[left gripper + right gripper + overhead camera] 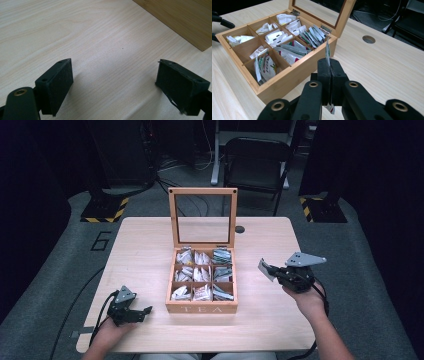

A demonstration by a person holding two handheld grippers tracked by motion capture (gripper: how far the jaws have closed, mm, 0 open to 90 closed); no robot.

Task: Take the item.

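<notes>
A wooden tea box (201, 307) with its glass lid (202, 215) raised stands mid-table, its compartments holding several tea packets (287, 50). My right gripper (272, 270) hovers to the right of the box, shut on a flat tea packet (265, 269). In the right gripper view the packet (327, 51) stands edge-on, pinched between the black pads (323, 72). My left gripper (142, 311) rests low on the table left of the box's front corner, open with nothing between its pads (58, 82). The box's side (180, 20) lies ahead of it.
The light wooden table (140, 250) has a round cable hole (240, 229) behind the box. A dark folding chair (256, 162) and stand bases with yellow-black tape (102, 212) sit beyond the far edge.
</notes>
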